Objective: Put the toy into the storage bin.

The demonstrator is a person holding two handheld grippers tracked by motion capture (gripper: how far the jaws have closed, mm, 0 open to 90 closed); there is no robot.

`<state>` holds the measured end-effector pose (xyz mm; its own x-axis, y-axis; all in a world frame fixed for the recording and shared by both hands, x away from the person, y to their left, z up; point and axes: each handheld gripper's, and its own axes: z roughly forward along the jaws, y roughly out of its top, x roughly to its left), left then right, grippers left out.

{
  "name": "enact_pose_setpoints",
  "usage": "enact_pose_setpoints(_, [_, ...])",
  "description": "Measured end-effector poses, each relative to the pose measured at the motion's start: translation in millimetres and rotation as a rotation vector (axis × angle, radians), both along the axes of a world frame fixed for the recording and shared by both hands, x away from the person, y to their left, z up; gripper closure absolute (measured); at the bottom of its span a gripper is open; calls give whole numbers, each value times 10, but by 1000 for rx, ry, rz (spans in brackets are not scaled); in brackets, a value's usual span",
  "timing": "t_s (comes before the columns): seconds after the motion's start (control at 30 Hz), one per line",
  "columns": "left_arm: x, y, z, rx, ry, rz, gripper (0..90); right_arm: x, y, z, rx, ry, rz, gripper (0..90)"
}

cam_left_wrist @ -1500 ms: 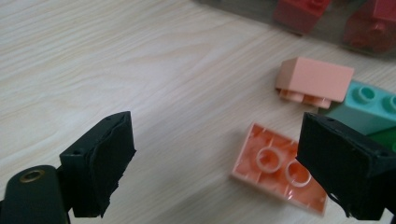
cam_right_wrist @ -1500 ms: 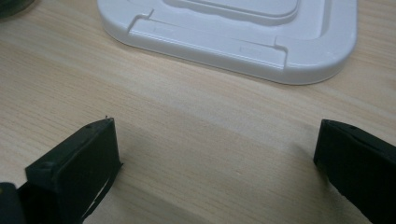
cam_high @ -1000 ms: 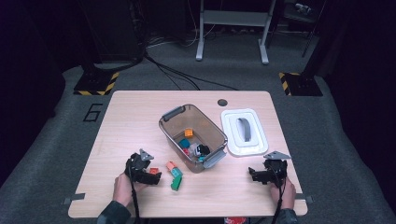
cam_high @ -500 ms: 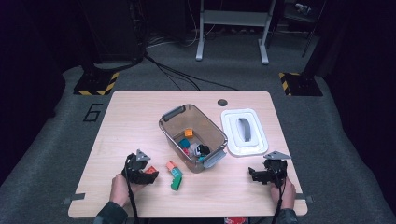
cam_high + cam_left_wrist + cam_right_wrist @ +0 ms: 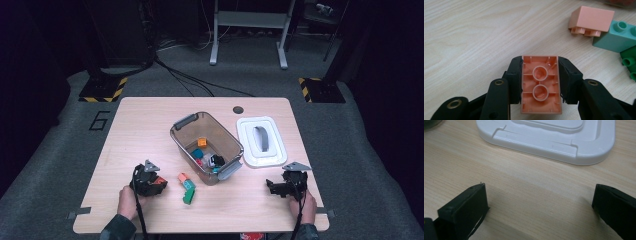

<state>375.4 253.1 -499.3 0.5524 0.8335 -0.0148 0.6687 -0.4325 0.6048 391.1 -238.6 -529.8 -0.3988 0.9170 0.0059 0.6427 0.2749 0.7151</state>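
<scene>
My left gripper [image 5: 159,186] rests near the table's front left, and its jaws have just been closing. They now press on both sides of an orange brick [image 5: 540,83], whose hollow underside faces the camera of the left gripper view. Just beyond it lie a peach brick [image 5: 591,19], a teal brick [image 5: 617,35] and a green brick [image 5: 630,61], seen from above as a small cluster [image 5: 187,188]. My right gripper [image 5: 272,187] sits at the front right, jaws wide apart over bare wood, with nothing between its fingertips [image 5: 475,202].
A clear plastic bin [image 5: 186,123] with grey handles stands mid-table and holds several coloured bricks. Its white lid [image 5: 262,142] lies flat to the right of it, just beyond my right gripper. A dark round hole [image 5: 238,109] marks the table's far edge.
The left gripper's jaws have closed onto the orange brick. Neither hand has shifted, and the right gripper looks the same.
</scene>
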Motion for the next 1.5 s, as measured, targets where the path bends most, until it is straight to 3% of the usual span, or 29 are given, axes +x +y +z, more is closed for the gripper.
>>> enact_pose_setpoints(0.73, [145,44,390,5,-55,-23,590,0,-2,0,-1,0,1,0])
enact_pose_setpoints(1.07, [276,67,619,-11,-77,-23,591,0,-1,0,-2,0,2,0])
enact_pose_setpoints(1.5, [464,41,885,5,-88,-47,590,1,-2,0,-3,-2,4,0])
